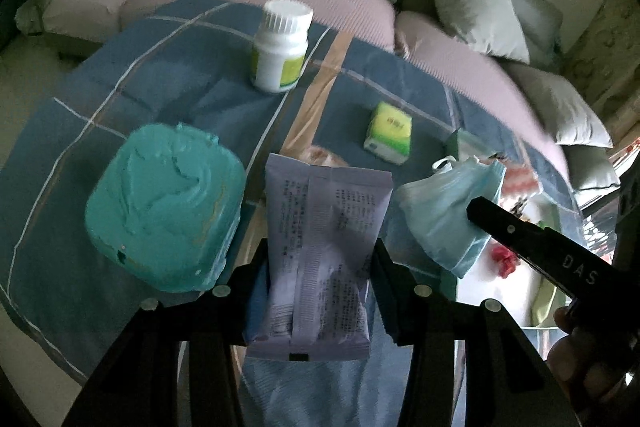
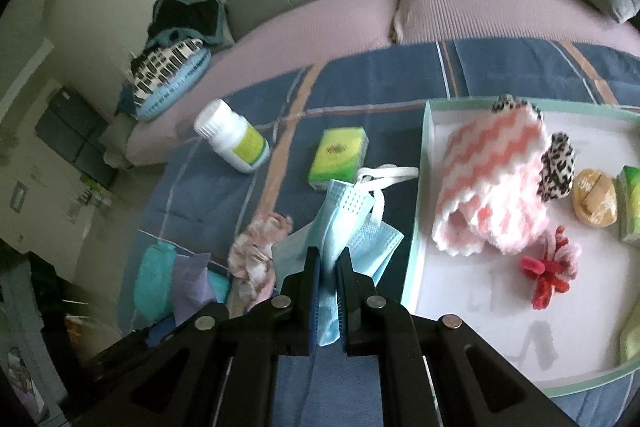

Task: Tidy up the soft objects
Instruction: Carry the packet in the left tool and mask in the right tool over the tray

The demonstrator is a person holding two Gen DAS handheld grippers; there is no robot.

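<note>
Mask (image 2: 352,223) hangs clamped in right gripper (image 2: 326,267), packet (image 1: 320,247) clamped in left gripper (image 1: 320,267); either could slip before reaching tray (image 2: 424,187).

A matt, faintly creased plastic film is seen on the lilac wipes packet (image 1: 320,259). The blue face mask (image 2: 344,227) is made of thin non-woven fabric, embossed with small dots, with white elastic loops. Woven cotton-like cloth with a soft matt finish is shown by the checked blue blanket (image 1: 168,83). Smooth, slightly glossy white plastic forms the pill bottle (image 1: 280,47), its cap ribbed. The teal box (image 1: 164,207) is of plastic with a rough, smeared-looking top. The pink-and-white towel (image 2: 492,187) is fluffy knit; the tray (image 2: 416,227) looks like smooth matt card.
</note>
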